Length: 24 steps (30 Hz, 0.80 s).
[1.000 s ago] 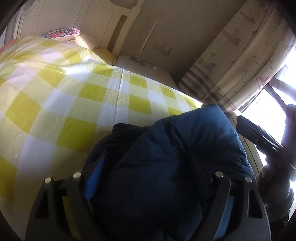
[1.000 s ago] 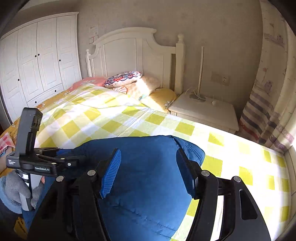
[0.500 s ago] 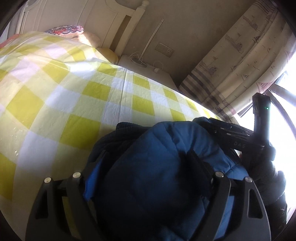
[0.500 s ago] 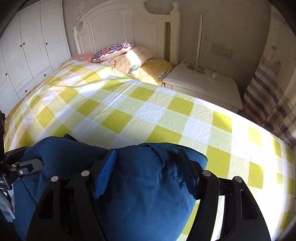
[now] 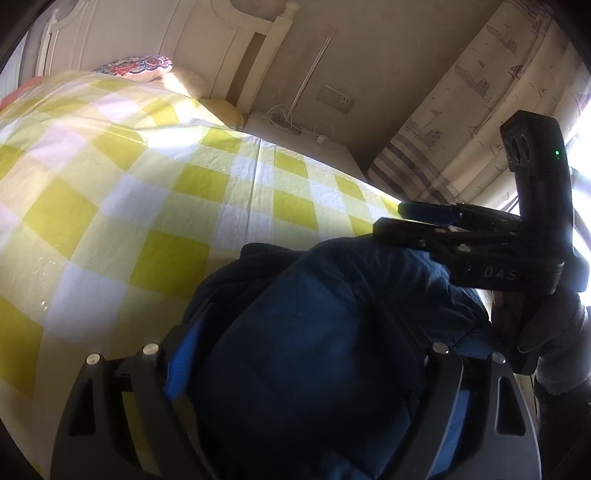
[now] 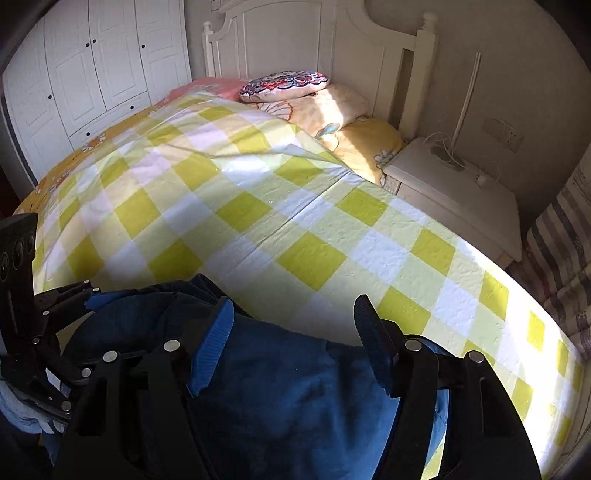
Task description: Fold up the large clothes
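A dark blue padded jacket (image 5: 314,369) lies bunched at the near edge of the bed. Its bulk fills the wide jaws of my left gripper (image 5: 301,328), which is shut on it; the right finger is partly buried in the fabric. In the right wrist view the jacket (image 6: 295,387) spans the lower half of my right gripper (image 6: 293,304), which grips it, with the fingertips standing clear above the jacket's edge. From the left wrist view the right gripper (image 5: 388,216) rests over the jacket's far right top. The left gripper (image 6: 86,293) shows at the left edge.
The bed carries a yellow and white checked cover (image 6: 258,206), with pillows (image 6: 284,85) by the white headboard (image 6: 295,33). A white nightstand (image 6: 454,192) with cables stands at the right, beside a striped curtain (image 5: 461,122). A wardrobe (image 6: 92,66) lies at the far left. A gloved hand (image 5: 550,332) holds the right gripper.
The right gripper has swung in from the right edge to over the jacket's top, close to the left gripper, and tilted downward. The left gripper has stayed put, still on the jacket.
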### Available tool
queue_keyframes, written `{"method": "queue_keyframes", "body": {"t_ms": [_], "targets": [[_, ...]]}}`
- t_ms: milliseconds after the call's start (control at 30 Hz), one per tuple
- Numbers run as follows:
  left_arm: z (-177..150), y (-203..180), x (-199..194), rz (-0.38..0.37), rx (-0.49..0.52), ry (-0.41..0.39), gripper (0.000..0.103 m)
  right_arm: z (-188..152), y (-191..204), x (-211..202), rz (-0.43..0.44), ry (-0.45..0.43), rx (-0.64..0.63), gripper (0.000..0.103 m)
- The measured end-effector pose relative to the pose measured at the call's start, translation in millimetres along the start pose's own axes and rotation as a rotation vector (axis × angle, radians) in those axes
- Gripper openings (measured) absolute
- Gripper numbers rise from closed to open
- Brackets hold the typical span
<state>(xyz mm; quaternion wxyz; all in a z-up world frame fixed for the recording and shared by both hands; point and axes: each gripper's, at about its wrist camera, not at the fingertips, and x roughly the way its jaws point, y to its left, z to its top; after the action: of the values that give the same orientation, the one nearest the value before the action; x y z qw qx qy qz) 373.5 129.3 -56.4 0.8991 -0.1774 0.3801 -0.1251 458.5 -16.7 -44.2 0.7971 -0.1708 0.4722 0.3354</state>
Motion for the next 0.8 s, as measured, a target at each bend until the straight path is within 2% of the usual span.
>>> {"method": "queue_keyframes", "body": {"t_ms": [67,100,200,333,433,500,567,633,667,733,767,800], "targets": [[0,-1,0,0.015,0.006,0.005,0.086,-3,-17,16,0.097,0.018,0.071,0.062],[0,0,1,0.016,0.006,0.008,0.086,-3,-17,16,0.094,0.017,0.063,0.062],[0,2,3,0.009,-0.002,0.016,0.086,-5,-4,16,0.010,0.000,0.032,0.062],[-1,4,3,0.000,-0.009,0.021,0.086,-14,10,1,-0.148,-0.096,-0.003,0.062],[-2,2,2,0.004,0.002,0.026,0.087,-22,23,-30,-0.283,-0.170,-0.024,0.064],[-2,2,1,0.000,0.015,0.030,0.087,-33,28,-64,-0.292,-0.248,0.032,0.065],[-2,2,-4,0.001,0.027,0.047,0.088,-51,31,-104,-0.248,-0.332,0.139,0.069],[-5,-3,-24,0.069,0.037,0.015,0.089,-77,46,-141,-0.231,-0.387,0.195,0.073],[-8,-8,-39,0.104,0.043,-0.024,0.090,-94,58,-157,-0.216,-0.420,0.183,0.077],[-17,-18,-73,0.094,0.057,-0.092,0.090,-132,85,-181,-0.212,-0.478,0.132,0.086],[-24,-22,-88,0.095,0.063,-0.118,0.092,-151,96,-189,-0.218,-0.493,0.123,0.089],[-32,-22,-101,0.103,0.060,-0.135,0.099,-170,100,-192,-0.211,-0.491,0.139,0.090]]}}
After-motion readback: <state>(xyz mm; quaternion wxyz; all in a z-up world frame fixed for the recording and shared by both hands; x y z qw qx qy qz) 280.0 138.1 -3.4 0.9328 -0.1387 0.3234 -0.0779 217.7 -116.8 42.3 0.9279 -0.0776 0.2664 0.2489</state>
